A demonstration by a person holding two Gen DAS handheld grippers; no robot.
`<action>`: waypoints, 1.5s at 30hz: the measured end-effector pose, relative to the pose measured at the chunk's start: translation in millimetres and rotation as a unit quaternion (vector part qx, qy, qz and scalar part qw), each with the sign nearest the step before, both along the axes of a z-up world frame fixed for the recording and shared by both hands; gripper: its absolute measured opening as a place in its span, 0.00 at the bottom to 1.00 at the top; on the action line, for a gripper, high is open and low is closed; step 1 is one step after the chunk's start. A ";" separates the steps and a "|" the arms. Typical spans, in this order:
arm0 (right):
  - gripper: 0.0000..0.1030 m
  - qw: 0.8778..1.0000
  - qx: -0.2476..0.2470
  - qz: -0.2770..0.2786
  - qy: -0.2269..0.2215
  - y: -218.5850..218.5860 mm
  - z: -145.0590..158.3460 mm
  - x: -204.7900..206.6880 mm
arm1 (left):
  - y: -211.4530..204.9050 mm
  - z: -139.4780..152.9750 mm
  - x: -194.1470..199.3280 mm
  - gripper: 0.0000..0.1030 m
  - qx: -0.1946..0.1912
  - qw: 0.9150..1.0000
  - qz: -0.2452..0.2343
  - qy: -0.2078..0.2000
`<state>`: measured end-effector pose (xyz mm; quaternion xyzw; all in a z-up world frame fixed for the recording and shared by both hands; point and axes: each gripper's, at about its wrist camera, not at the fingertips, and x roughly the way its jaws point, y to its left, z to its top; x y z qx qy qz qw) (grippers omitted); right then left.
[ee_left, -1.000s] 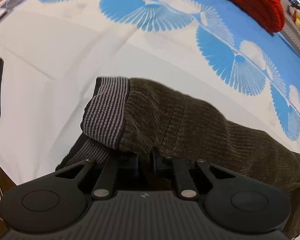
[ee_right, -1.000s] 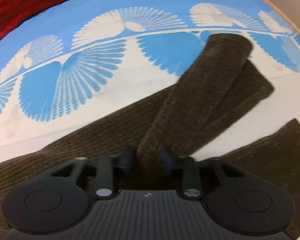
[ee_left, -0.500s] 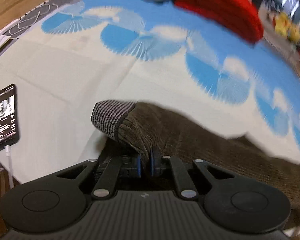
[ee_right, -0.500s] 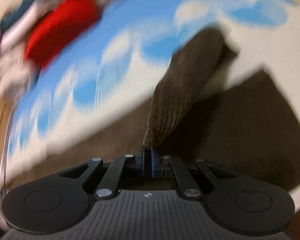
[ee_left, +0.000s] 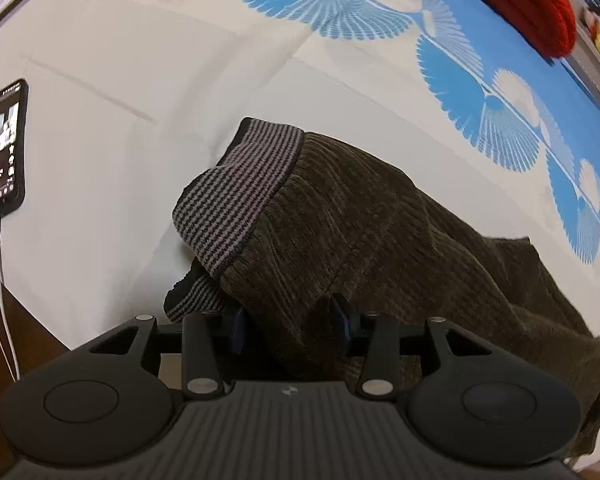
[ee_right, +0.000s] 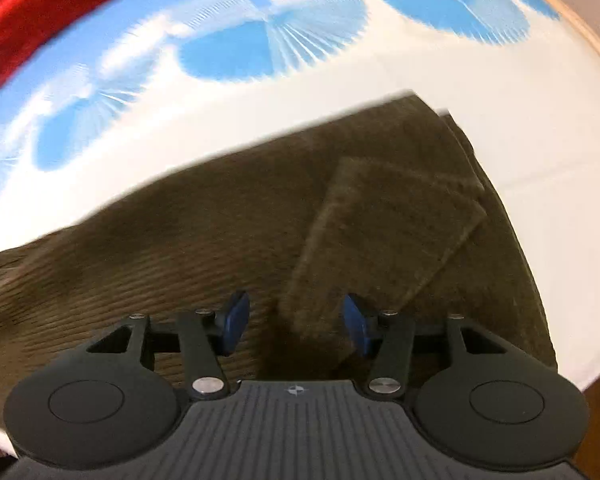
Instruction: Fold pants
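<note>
Dark olive corduroy pants [ee_left: 380,224] lie on a white and blue cloth. Their grey striped waistband [ee_left: 236,192] is bunched up in front of my left gripper [ee_left: 290,326]. That gripper is open, with a fold of the pants lying between its fingers. In the right wrist view the pants [ee_right: 204,240] lie flat with one leg end [ee_right: 388,236] folded over them. My right gripper [ee_right: 296,326] is open just above that folded leg.
A phone [ee_left: 2,152] on a white cable lies at the left edge of the cloth. A red knitted garment lies at the far side in the left wrist view [ee_left: 520,0] and in the right wrist view [ee_right: 40,12]. The table edge [ee_right: 572,20] runs at the right.
Both grippers were shut on the pants half a second ago and are open now. The leg that the right gripper held up now lies folded on the pants. The waistband has dropped.
</note>
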<state>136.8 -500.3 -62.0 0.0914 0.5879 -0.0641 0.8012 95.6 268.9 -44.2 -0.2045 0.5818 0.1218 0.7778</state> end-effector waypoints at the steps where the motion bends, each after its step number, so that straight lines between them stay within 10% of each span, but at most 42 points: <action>1: 0.53 1.000 -0.015 -0.007 0.010 -0.3 -4.2 2.4 | 1.1 -1.0 1.5 0.46 -0.001 1.000 0.002 0.002; 6: 0.55 0.998 -0.054 -0.022 0.030 -6.4 -11.1 6.6 | -0.5 -6.1 7.6 0.44 0.010 1.000 -0.002 0.013; 8: 0.48 0.998 -0.049 -0.036 0.026 -11.8 -9.6 6.6 | -1.6 -4.7 10.0 0.28 0.020 1.000 -0.003 0.014; 12: 0.10 0.996 -0.003 -0.090 -0.010 -29.0 12.5 -8.6 | 0.3 5.3 13.0 0.12 0.025 1.000 0.004 -0.005; 20: 0.06 0.946 0.096 -0.108 -0.289 -59.4 120.3 -63.8 | -6.2 77.1 -5.9 0.10 0.025 0.981 0.024 -0.189; 29: 0.06 0.969 0.134 -0.201 -0.044 -115.6 42.3 -109.8 | -6.8 26.2 -23.8 0.11 0.007 0.996 -0.083 -0.025; 36: 0.06 0.967 0.141 -0.192 -0.095 -107.6 76.4 -123.4 | -0.8 32.8 -35.9 0.11 0.004 0.993 -0.102 -0.058; 40: 0.05 0.971 0.109 -0.205 -0.064 -112.5 69.9 -128.8 | -15.6 15.7 -32.5 0.13 0.026 0.988 -0.154 0.000; 45: 0.09 0.979 0.085 -0.187 -0.022 -105.5 50.0 -119.6 | -22.6 11.8 -37.1 0.39 0.071 0.979 -0.191 0.014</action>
